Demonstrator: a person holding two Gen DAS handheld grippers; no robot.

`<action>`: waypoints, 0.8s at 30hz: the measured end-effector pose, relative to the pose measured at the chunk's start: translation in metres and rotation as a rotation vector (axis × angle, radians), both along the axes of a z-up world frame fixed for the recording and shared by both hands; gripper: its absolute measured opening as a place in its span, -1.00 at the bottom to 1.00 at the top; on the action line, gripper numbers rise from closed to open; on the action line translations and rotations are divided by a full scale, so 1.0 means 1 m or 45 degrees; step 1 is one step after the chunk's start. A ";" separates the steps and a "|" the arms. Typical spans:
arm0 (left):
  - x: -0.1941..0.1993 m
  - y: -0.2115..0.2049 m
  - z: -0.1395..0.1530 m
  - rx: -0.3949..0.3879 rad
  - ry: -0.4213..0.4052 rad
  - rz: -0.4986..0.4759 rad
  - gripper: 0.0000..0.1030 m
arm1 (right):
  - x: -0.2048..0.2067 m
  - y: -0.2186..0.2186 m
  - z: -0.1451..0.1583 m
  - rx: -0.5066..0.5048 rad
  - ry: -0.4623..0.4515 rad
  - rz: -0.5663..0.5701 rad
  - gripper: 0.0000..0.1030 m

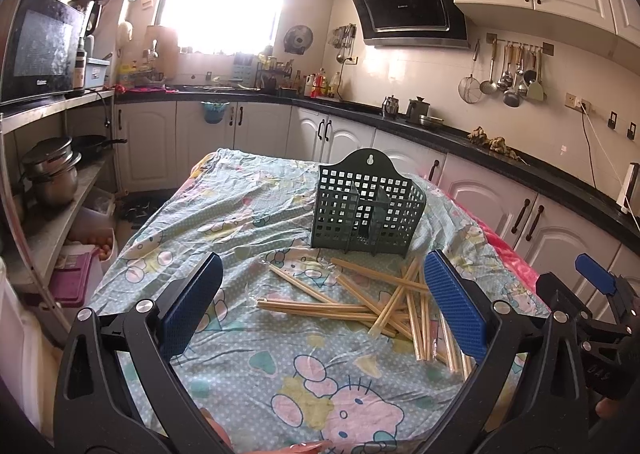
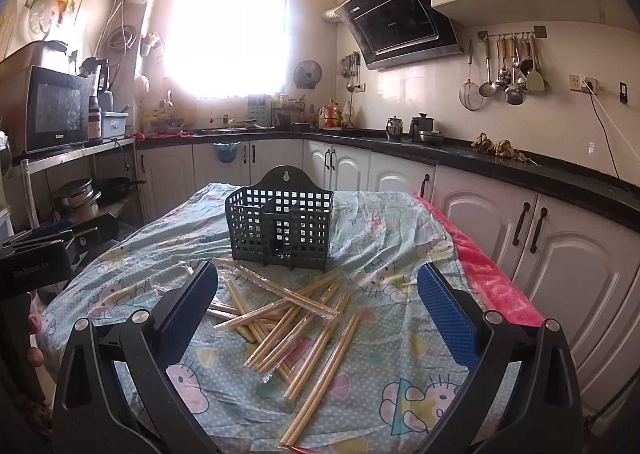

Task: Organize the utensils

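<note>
A loose pile of wooden chopsticks (image 1: 384,306) (image 2: 288,318), some in clear plastic sleeves, lies on the cartoon-print cloth (image 1: 256,366) (image 2: 376,342) covering the table. Behind the pile stands a dark green perforated utensil holder (image 1: 368,210) (image 2: 280,222) with dividers, upright, nothing showing inside it. My left gripper (image 1: 324,266) hovers open above the near side of the pile, with nothing between its blue pads. My right gripper (image 2: 318,274) is open too, over the pile, holding nothing. The right gripper also shows at the right edge of the left wrist view (image 1: 596,274).
A pink blanket (image 2: 496,286) runs along the table's right edge. White cabinets under a black counter (image 2: 520,170) wrap the back and right. A shelf with pots (image 1: 52,170) and a microwave (image 1: 40,50) stands to the left. Hanging ladles (image 2: 508,70) line the right wall.
</note>
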State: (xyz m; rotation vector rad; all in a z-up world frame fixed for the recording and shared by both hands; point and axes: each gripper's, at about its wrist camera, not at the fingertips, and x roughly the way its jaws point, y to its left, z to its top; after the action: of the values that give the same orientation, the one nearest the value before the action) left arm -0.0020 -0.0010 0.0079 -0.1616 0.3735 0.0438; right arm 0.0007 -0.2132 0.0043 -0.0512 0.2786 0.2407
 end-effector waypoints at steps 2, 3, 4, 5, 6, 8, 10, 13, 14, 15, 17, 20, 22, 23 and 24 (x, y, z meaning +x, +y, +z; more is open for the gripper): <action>-0.001 0.000 0.000 -0.002 0.001 0.001 0.81 | -0.001 0.000 0.000 -0.001 -0.002 -0.001 0.88; 0.000 0.000 0.001 -0.002 0.000 0.000 0.81 | -0.001 0.000 0.000 -0.001 -0.005 -0.001 0.88; -0.001 0.000 0.001 0.000 -0.002 0.001 0.81 | -0.001 0.000 0.000 -0.001 -0.006 0.000 0.88; -0.002 0.000 -0.001 0.000 -0.003 0.000 0.81 | 0.000 0.000 -0.001 -0.001 -0.006 -0.001 0.88; -0.001 0.000 0.000 -0.001 -0.004 -0.001 0.81 | -0.001 0.000 -0.001 -0.001 -0.005 0.000 0.88; 0.000 0.000 0.001 0.002 -0.006 -0.001 0.81 | -0.001 0.000 -0.002 -0.003 -0.004 0.000 0.88; -0.001 0.000 0.001 0.000 -0.007 -0.002 0.81 | -0.001 0.000 -0.002 -0.002 -0.004 0.001 0.88; -0.001 0.000 0.001 0.000 -0.007 -0.002 0.81 | -0.001 -0.001 -0.002 -0.002 -0.007 0.001 0.88; -0.001 0.000 0.001 0.000 -0.007 -0.002 0.81 | -0.001 -0.001 -0.002 -0.003 -0.007 0.001 0.88; -0.001 0.000 0.001 0.000 -0.008 -0.002 0.81 | -0.001 -0.001 -0.002 -0.004 -0.005 0.001 0.88; -0.001 0.000 0.001 0.001 -0.008 -0.001 0.81 | -0.001 -0.001 -0.002 -0.003 -0.005 0.001 0.88; 0.000 0.000 0.001 0.000 -0.006 -0.002 0.81 | -0.002 -0.001 -0.002 -0.003 -0.004 0.001 0.88; -0.002 0.000 0.001 -0.003 -0.006 -0.004 0.81 | -0.002 -0.001 -0.002 -0.003 -0.005 0.001 0.88; -0.002 0.000 0.001 -0.004 -0.006 -0.003 0.81 | -0.002 -0.001 -0.002 -0.003 -0.004 0.002 0.88; -0.002 0.000 0.001 -0.006 -0.004 -0.005 0.81 | -0.002 -0.001 -0.002 -0.003 -0.003 0.003 0.88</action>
State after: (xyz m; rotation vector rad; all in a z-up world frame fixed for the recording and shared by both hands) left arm -0.0044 -0.0010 0.0088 -0.1659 0.3706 0.0387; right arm -0.0011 -0.2141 0.0020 -0.0542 0.2764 0.2428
